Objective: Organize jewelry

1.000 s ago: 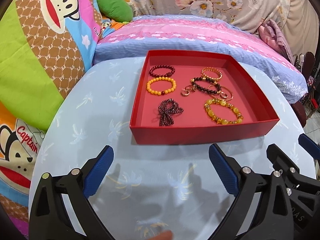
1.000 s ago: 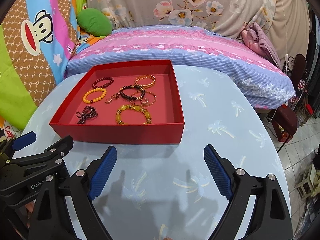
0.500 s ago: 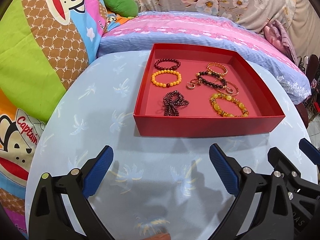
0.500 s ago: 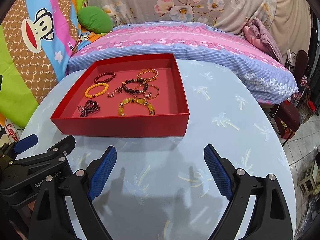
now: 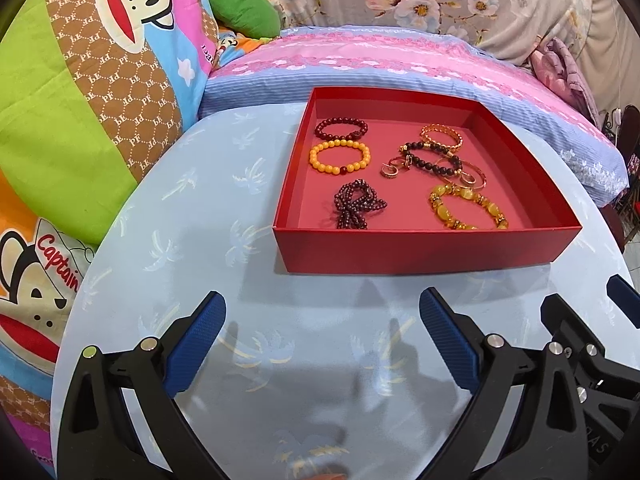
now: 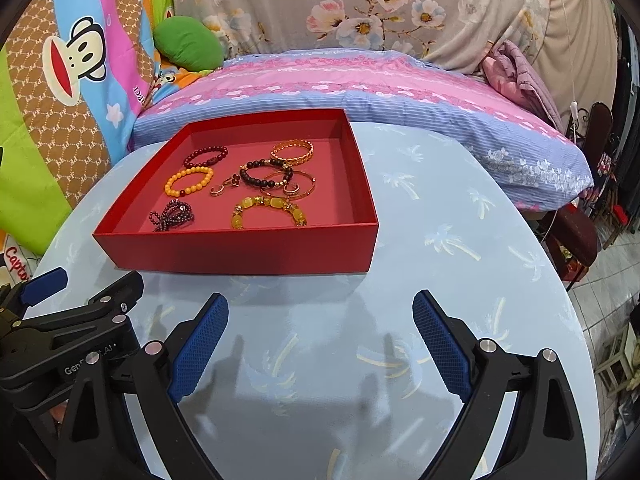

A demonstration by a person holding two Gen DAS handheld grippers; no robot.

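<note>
A shallow red tray (image 5: 420, 254) (image 6: 240, 250) sits on a round table with a pale blue palm-print cloth (image 5: 200, 208). In it lie several bracelets: a dark red bead one (image 5: 340, 129), an orange bead one (image 5: 339, 157), a knotted purple bead strand (image 5: 358, 209), a yellow stone one (image 5: 468, 208), a black bead one (image 5: 432, 159) and a gold bangle (image 5: 440, 138), plus small rings (image 5: 394, 169). My left gripper (image 5: 322, 336) is open and empty, short of the tray's near wall. My right gripper (image 6: 320, 338) is open and empty, beside it on the right.
A pink and blue striped pillow (image 6: 360, 84) lies behind the table. Cartoon monkey bedding (image 5: 80, 100) and a green cushion (image 5: 244, 10) are at the left. The table edge drops off at the right toward a tiled floor (image 6: 612, 280).
Both grippers have drawn back and lifted a little, so the tray sits farther off and more of the table shows. Both stay open. The jewelry has not moved.
</note>
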